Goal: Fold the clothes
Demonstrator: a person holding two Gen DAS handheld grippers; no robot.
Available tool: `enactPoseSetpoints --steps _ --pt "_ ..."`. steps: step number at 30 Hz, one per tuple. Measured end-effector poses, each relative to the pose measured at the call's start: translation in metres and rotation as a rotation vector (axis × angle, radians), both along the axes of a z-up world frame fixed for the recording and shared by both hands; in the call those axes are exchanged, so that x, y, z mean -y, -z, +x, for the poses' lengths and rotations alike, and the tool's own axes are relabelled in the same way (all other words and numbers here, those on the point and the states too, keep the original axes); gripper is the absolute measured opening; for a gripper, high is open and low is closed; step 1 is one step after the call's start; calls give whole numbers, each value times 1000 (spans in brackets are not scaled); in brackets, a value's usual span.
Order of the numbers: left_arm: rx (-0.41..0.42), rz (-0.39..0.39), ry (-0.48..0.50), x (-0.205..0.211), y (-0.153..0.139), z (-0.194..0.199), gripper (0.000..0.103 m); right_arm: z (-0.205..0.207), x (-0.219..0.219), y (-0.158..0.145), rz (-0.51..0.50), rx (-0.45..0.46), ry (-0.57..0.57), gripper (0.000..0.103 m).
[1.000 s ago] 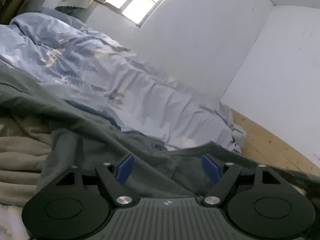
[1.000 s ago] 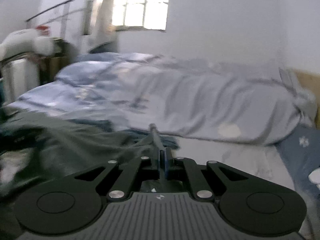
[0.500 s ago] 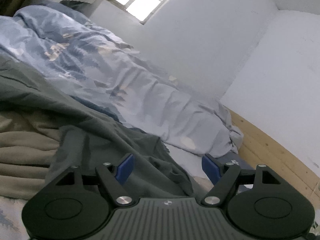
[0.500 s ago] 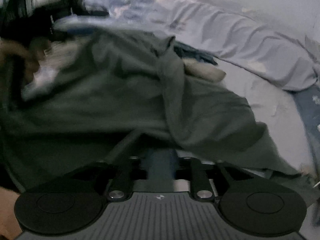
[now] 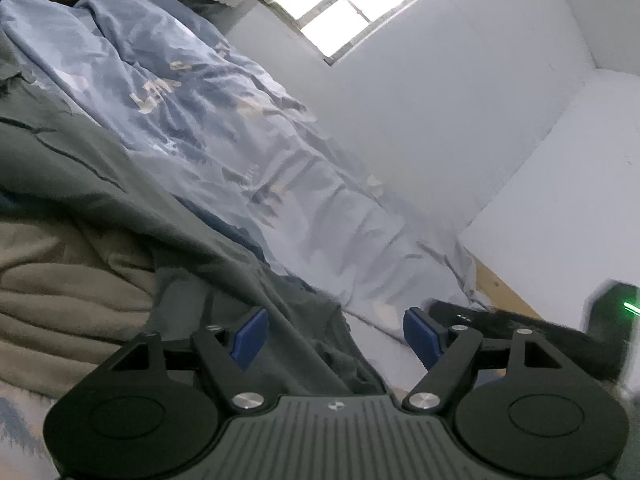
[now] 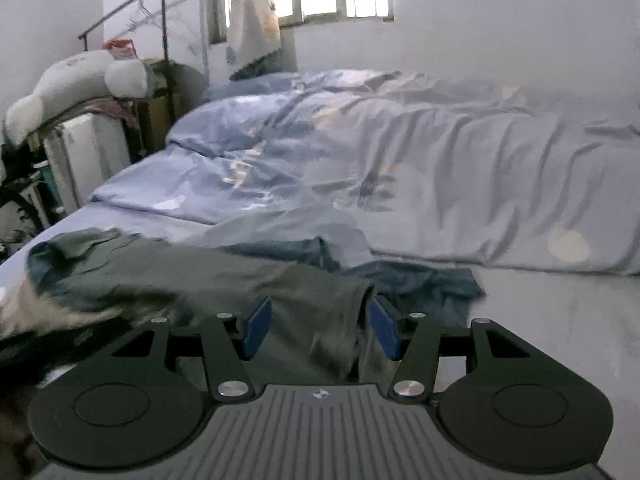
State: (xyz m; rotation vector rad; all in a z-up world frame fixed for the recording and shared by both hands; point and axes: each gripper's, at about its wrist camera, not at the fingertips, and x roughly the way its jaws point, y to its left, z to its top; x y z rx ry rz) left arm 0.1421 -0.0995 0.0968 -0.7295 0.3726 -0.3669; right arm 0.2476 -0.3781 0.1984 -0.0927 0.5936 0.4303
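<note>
A dark grey-green garment (image 5: 120,200) lies spread over the bed, with a fold running down between my left fingers. My left gripper (image 5: 336,336) is open above that fold, its blue pads (image 5: 250,334) apart and holding nothing. In the right wrist view the same garment (image 6: 180,276) lies rumpled on the sheet, and one end of it sits between my right fingers. My right gripper (image 6: 320,328) is open, its blue pads (image 6: 256,326) on either side of the cloth without pinching it. The other gripper (image 5: 520,332) shows at the right of the left wrist view.
A light blue patterned duvet (image 6: 400,168) is heaped along the wall. A beige blanket (image 5: 60,288) lies at the left. A dark blue cloth (image 6: 420,280) lies by the duvet. A wooden bed frame (image 5: 504,292) is at the right. Furniture with a white plush toy (image 6: 76,80) stands left of the bed.
My right gripper was shut on the garment and swung it over the bed; now it is open and the cloth lies slack between its fingers. The left gripper stayed open and tilted a little.
</note>
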Motion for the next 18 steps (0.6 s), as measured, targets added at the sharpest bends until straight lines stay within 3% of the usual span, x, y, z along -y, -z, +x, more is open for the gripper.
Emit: enactPoseSetpoints --steps 6,11,15,17,18 --pt "-17 -23 -9 -7 1 5 75 83 -16 46 -89 -102 46 56" --pt "-30 -38 -13 -12 3 9 75 109 -24 81 -186 -141 61 56" --pt "-41 -49 -21 -15 5 10 75 116 -28 92 -201 -149 53 54" --pt "-42 -51 -22 -16 5 9 75 117 -31 96 -205 -154 34 31" --pt "-40 -50 -21 -16 5 9 75 117 -34 98 -222 -160 24 13"
